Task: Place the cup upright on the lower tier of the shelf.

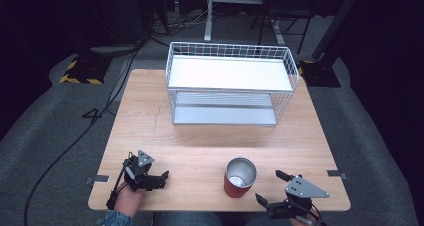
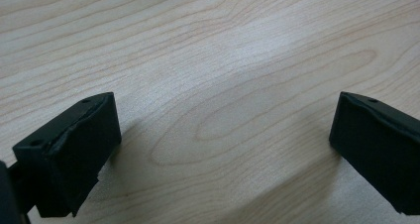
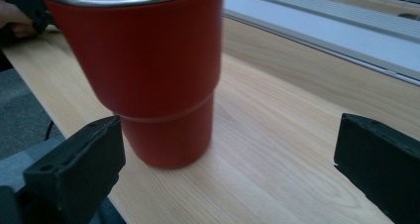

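Light wood table [image 1: 200, 156]: white wire rack [image 1: 230, 83] at far side, red tumbler [image 1: 240, 177] upright nr front edge.

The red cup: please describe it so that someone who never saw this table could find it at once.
On the wooden table, look at the near edge, in front of the white wire rack. The red cup stands upright there, just left of the right tool. It is the only red thing, with a shiny metal rim and inside.
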Demonstrator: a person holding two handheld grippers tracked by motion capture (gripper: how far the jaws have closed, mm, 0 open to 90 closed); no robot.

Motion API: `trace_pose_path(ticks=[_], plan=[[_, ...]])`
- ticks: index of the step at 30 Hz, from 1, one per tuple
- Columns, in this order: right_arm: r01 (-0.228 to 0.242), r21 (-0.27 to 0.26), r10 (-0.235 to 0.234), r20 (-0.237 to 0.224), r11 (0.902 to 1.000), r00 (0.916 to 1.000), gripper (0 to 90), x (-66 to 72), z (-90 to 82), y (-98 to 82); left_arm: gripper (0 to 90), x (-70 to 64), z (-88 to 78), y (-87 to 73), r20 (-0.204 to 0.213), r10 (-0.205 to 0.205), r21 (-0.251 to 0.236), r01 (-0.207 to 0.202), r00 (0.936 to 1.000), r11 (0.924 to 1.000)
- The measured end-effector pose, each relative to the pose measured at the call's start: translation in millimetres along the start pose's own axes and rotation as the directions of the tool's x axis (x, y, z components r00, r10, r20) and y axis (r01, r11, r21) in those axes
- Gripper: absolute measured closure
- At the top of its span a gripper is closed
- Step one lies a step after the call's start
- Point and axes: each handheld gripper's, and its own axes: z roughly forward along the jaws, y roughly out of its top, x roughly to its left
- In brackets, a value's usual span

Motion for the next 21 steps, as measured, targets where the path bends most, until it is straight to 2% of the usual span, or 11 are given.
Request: trace_pose_path(ticks=[12, 16, 21], plan=[[0.015, 0.000, -0.015, -0.089, 0.9999, 0.9959, 0.0, 24.3, 24.7, -4.2, 0.0, 0.1, -0.5, -0.2, 0.001, 0.003, 0.003, -0.003, 1.0000, 1.0000], [0.008, -0.001, -0.008, -0.094, 1.0000, 0.9955, 0.0, 27.6, 31.0, -5.3, 0.0, -0.2, -0.7, -0.6, 0.001, 0.005, 0.001, -0.005, 1.0000, 1.0000], [-0.027, -0.002, 0.027, -0.090, 0.9996, 0.9955, 0.0, 33.8, 46.1, -7.3, 0.0, -1.0, -1.2, -1.3, 0.000, 0.000, 0.001, 0.000, 1.0000, 1.0000]])
